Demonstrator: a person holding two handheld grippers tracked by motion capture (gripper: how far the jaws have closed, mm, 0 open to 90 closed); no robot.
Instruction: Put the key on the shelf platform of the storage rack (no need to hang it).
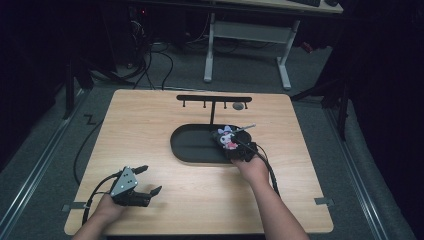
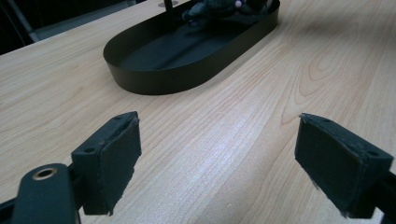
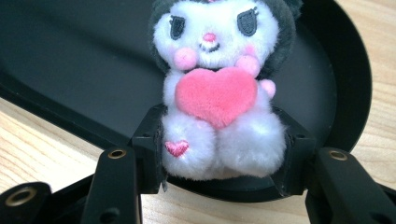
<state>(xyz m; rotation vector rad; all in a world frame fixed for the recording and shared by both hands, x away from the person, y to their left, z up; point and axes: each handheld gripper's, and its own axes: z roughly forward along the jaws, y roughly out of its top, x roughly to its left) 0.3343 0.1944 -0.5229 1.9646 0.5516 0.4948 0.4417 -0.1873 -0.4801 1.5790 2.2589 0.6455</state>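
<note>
A small white plush toy (image 3: 217, 88) with a black hood and a pink heart on its chest sits between the jaws of my right gripper (image 3: 219, 151), which is shut on its lower body. In the high view the plush toy (image 1: 228, 137) is at the right end of a black oval tray (image 1: 190, 145), with the right gripper (image 1: 235, 147) over the tray's right rim. My left gripper (image 1: 149, 180) rests near the table's front left, open, with bare wood between its pads (image 2: 109, 161). From there the tray (image 2: 187, 65) lies ahead with the plush toy (image 2: 212, 9) at its far end.
A black T-shaped rack with small hooks (image 1: 214, 100) stands at the back of the tray. The wooden table (image 1: 150, 125) has open wood around the tray. A cable (image 1: 82, 150) trails off the left edge. A desk frame (image 1: 250, 45) stands beyond on the floor.
</note>
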